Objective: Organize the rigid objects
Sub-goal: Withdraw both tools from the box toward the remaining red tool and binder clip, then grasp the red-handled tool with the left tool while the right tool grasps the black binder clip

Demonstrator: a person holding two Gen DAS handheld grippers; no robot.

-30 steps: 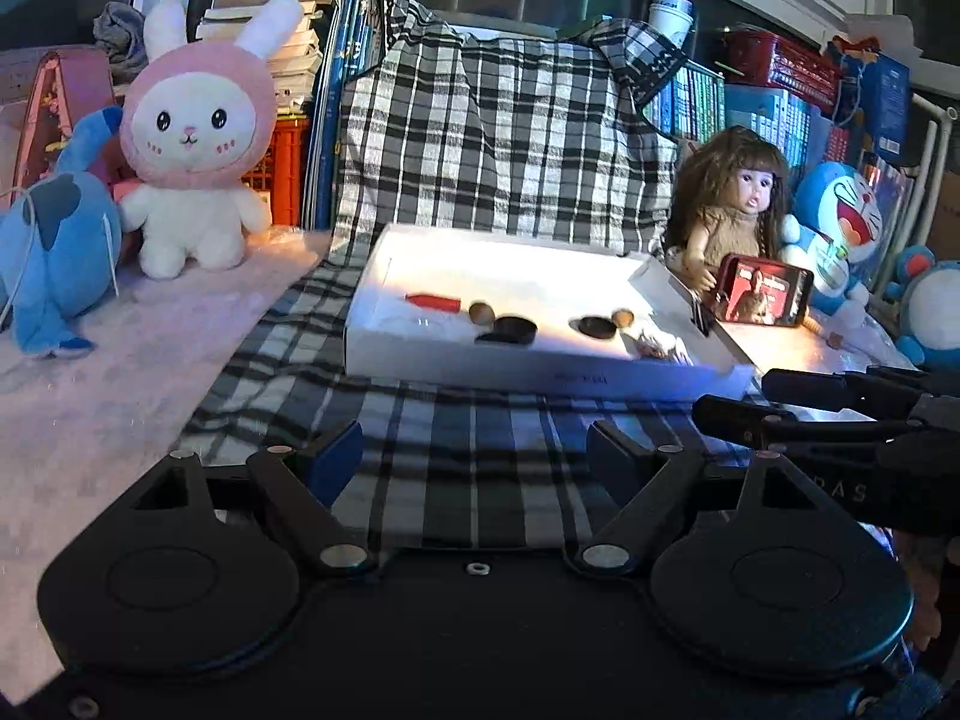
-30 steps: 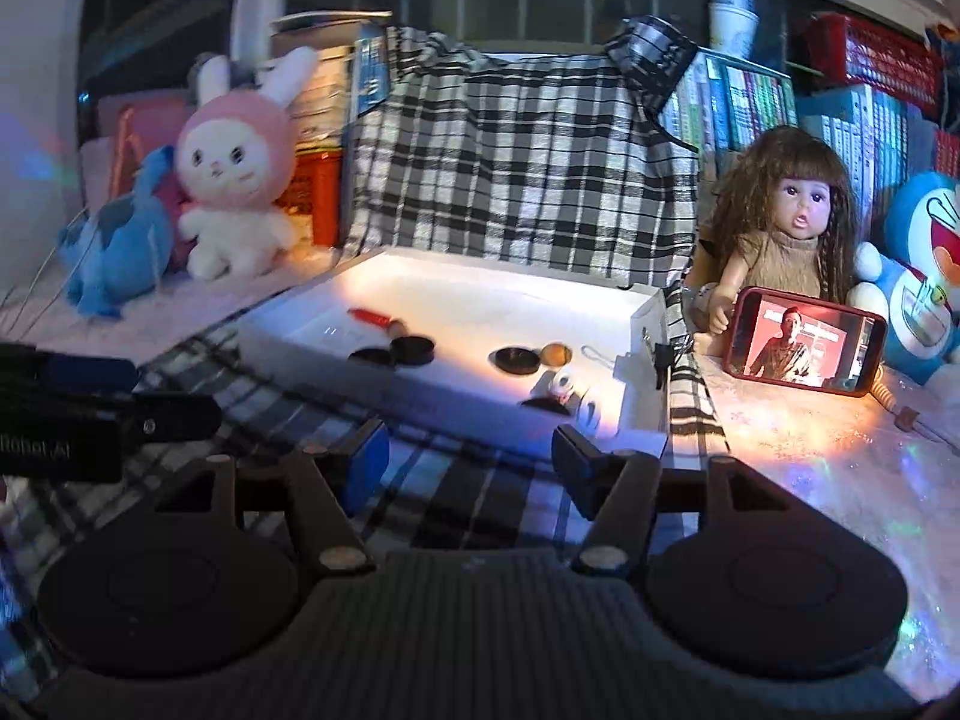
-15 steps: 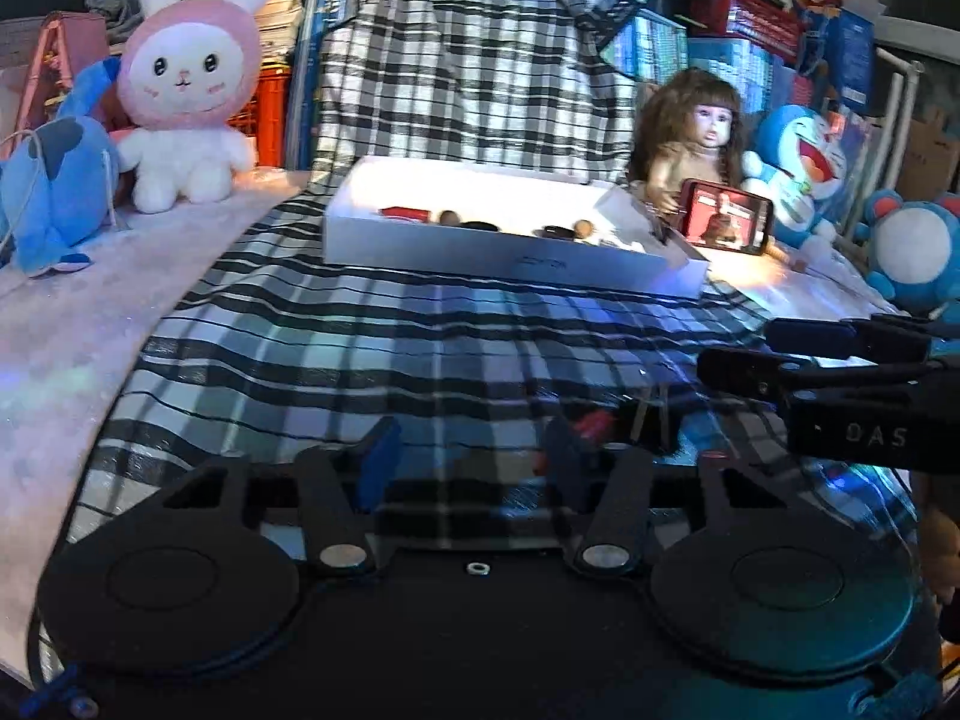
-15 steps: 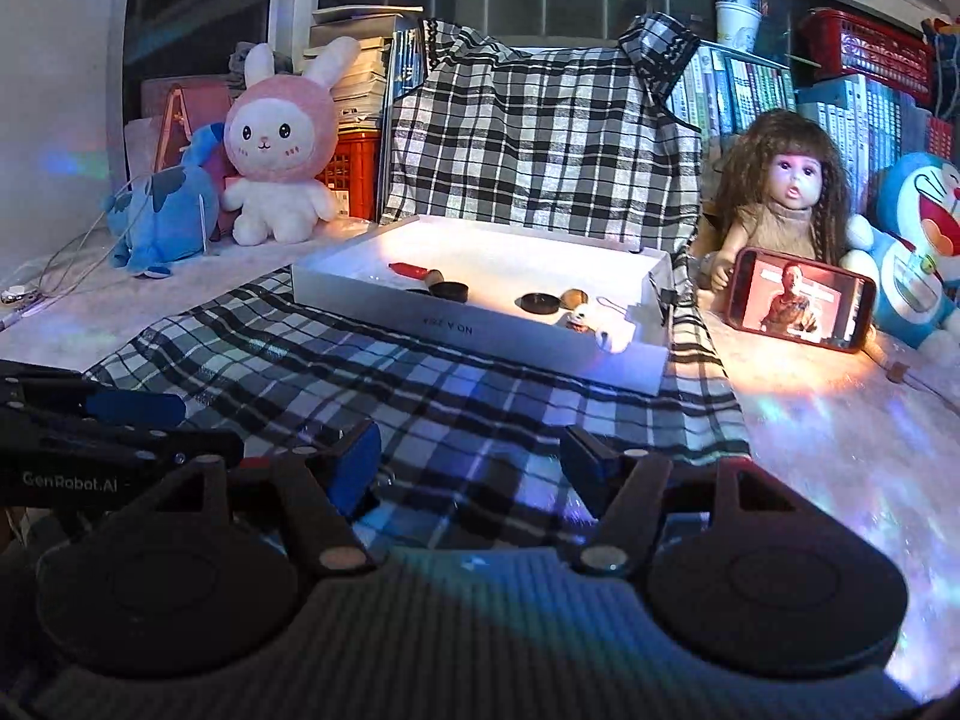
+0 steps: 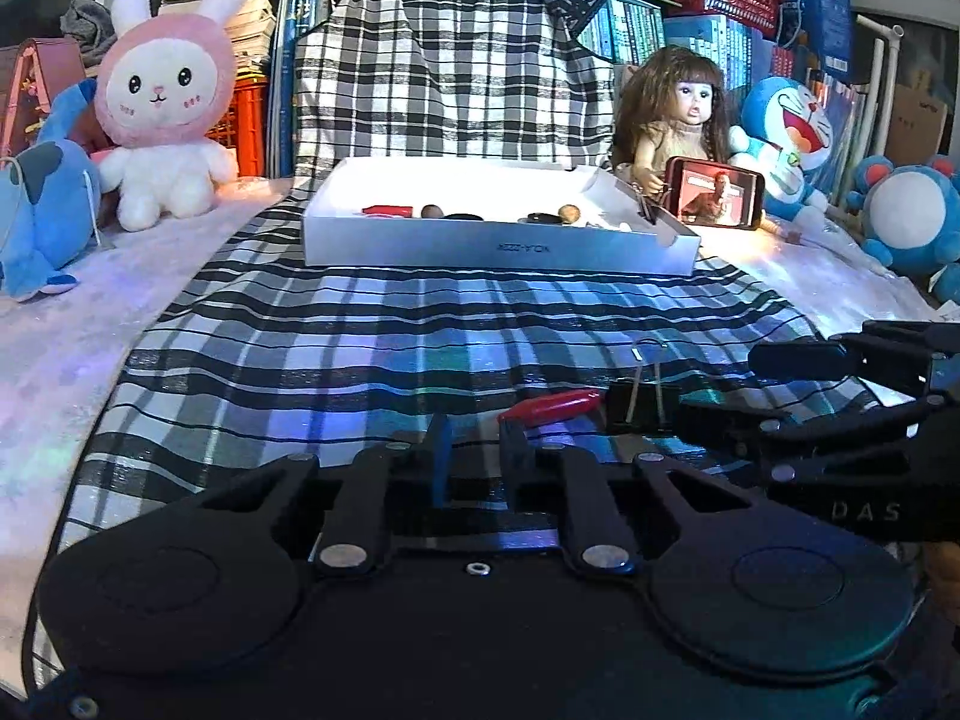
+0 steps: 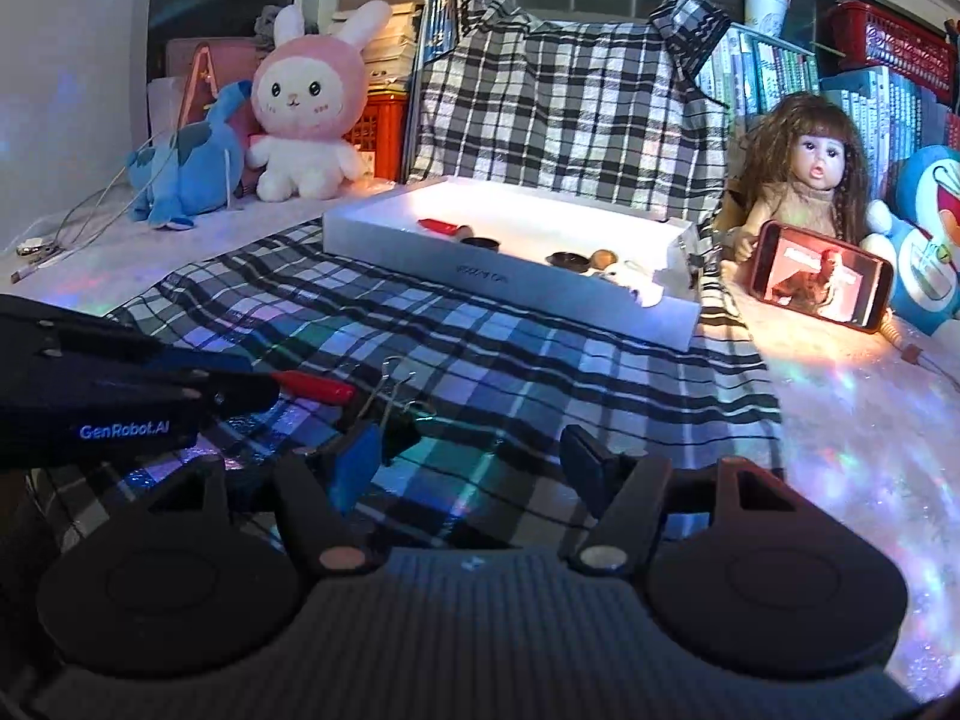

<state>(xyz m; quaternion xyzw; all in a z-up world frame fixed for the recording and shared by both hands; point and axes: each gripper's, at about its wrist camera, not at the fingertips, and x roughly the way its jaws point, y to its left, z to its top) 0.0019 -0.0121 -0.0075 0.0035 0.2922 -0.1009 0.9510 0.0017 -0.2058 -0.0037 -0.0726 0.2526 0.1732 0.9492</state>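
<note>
A red clip (image 5: 549,405) lies on the plaid cloth near me, with a black binder clip (image 5: 639,402) just right of it. My left gripper (image 5: 474,456) is nearly closed, its fingertips at the red clip's left end. In the right wrist view the red clip (image 6: 315,387) sticks out from the left gripper's fingers (image 6: 237,390). My right gripper (image 6: 474,456) is open and empty, its left finger beside the binder clip (image 6: 390,402). A white box (image 5: 498,249) farther back holds several small objects.
A doll (image 5: 672,120) with a lit phone (image 5: 714,192) sits right of the box. A pink bunny (image 5: 162,102) and a blue plush (image 5: 36,210) sit at the left. Blue plush toys (image 5: 906,216) stand at the right. Books and a draped plaid shirt (image 5: 456,72) form the back.
Both grippers pulled back from the box and dropped low over the cloth. The left gripper's jaws went from wide open to nearly closed at the red clip.
</note>
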